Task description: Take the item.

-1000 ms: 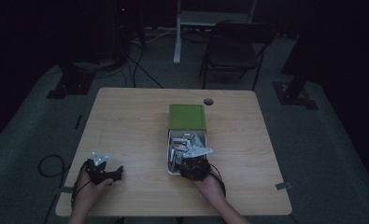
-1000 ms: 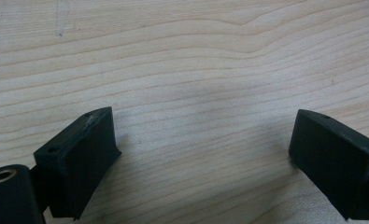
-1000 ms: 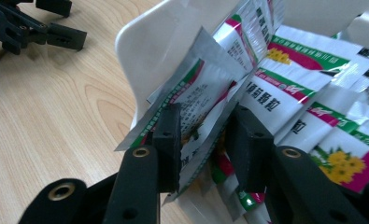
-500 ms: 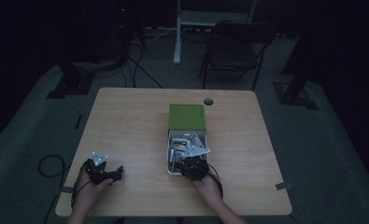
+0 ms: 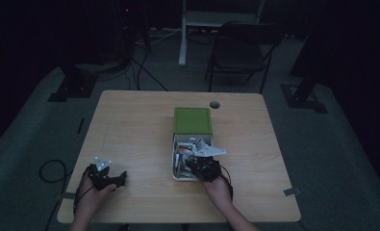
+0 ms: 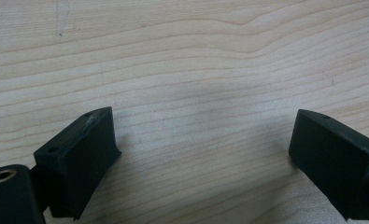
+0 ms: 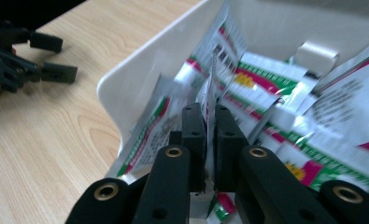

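The right tool (image 7: 209, 116), jaws just closing, pinches a thin green-and-red printed foil sachet (image 7: 210, 88) upright inside the white plastic box (image 7: 140, 79); the left tool (image 6: 201, 154) rests wide open, empty, on the pale wooden desk (image 6: 182, 56).

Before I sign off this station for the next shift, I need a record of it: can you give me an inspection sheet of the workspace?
Surface: wooden table, bare wood, with a round hole near the far edge.
Job's things: white box full of printed sachets; one sachet stands on edge between the right tool's jaws; green lid lies beyond the box.
Clutter: nothing seen.
Grippers: right tool has just closed on the sachet inside the box; left tool open, with bare table under it.
Cables: several on the floor behind the table; one loop at its left.
Surroundings: dark room, folding chair behind.
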`<state>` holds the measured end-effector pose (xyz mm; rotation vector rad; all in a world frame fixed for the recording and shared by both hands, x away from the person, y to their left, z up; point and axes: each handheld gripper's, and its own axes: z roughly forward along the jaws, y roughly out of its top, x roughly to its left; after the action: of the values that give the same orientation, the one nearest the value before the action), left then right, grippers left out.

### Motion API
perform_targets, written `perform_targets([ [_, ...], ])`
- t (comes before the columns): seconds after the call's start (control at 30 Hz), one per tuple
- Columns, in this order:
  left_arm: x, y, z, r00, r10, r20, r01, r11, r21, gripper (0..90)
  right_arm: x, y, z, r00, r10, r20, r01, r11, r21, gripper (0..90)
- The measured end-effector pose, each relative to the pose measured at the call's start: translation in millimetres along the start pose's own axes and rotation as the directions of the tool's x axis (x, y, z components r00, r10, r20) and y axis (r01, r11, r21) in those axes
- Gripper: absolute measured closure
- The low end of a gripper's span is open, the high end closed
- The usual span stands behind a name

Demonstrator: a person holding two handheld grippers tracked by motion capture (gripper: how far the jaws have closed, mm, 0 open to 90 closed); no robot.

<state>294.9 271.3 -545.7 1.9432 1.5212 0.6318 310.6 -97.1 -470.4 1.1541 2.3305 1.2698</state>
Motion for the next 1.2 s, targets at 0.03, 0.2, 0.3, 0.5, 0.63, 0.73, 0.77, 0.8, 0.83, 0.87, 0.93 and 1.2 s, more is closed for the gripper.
perform_targets([
  [0.03,0.1,0.0,-0.1,1.0,0.001,0.0,-0.001,1.0,0.001,7.9,-1.3,1.8,-2.1,1.0,-0.003,0.001,0.003,1.0,-0.007,86.1],
  [0.2,0.0,0.0,0.0,1.0,-0.001,0.0,0.001,1.0,0.0,7.9,-6.2,10.9,-13.9,1.0,0.001,-0.006,-0.001,0.999,-0.047,86.2],
  [0.3,-0.1,0.0,0.0,1.0,-0.001,0.0,0.001,1.0,-0.001,7.9,-8.0,18.0,-23.5,1.0,-0.005,-0.004,0.005,0.997,-0.078,86.2],
  [0.5,0.2,0.1,-0.2,1.0,0.002,0.0,-0.002,1.0,0.002,7.9,-15.8,28.1,-37.0,1.0,-0.004,0.0,0.004,0.993,-0.121,86.2],
  [0.63,0.1,0.1,-0.3,1.0,0.001,0.001,-0.001,1.0,0.003,7.9,-21.3,30.8,-45.1,1.0,0.001,0.005,0.0,0.99,-0.144,86.2],
  [0.73,0.0,0.1,-0.1,1.0,0.0,0.001,0.0,1.0,0.002,7.9,-25.1,31.5,-50.6,0.9999,0.002,0.011,0.0,0.988,-0.156,86.2],
  [0.77,0.0,0.1,-0.1,1.0,0.0,0.001,0.0,1.0,0.002,7.9,-26.6,31.7,-52.6,0.9999,0.001,0.014,0.001,0.987,-0.16,86.3],
  [0.8,0.0,0.0,-0.1,1.0,0.0,0.0,0.0,1.0,0.002,7.9,-28.2,31.7,-54.6,0.9999,0.004,0.016,-0.001,0.987,-0.164,86.2],
  [0.83,0.0,0.1,-0.1,1.0,0.0,0.001,0.0,1.0,0.002,7.9,-30.7,31.7,-56.9,0.9998,0.008,0.019,-0.005,0.985,-0.17,86.2],
  [0.87,0.0,0.1,-0.1,1.0,0.0,0.0,0.0,1.0,0.001,7.9,-32.2,31.6,-58.2,0.9997,0.01,0.022,-0.006,0.985,-0.172,86.2],
  [0.93,0.0,0.0,-0.1,1.0,0.0,0.001,0.0,1.0,0.001,7.9,-36.2,31.1,-61.7,0.9995,0.017,0.028,-0.011,0.984,-0.179,86.2],
  [1.2,0.1,0.0,-0.1,1.0,0.002,-0.001,-0.002,1.0,0.0,7.9,-52.8,27.2,-76.2,0.997,0.039,0.067,-0.025,0.979,-0.201,86.2],
])
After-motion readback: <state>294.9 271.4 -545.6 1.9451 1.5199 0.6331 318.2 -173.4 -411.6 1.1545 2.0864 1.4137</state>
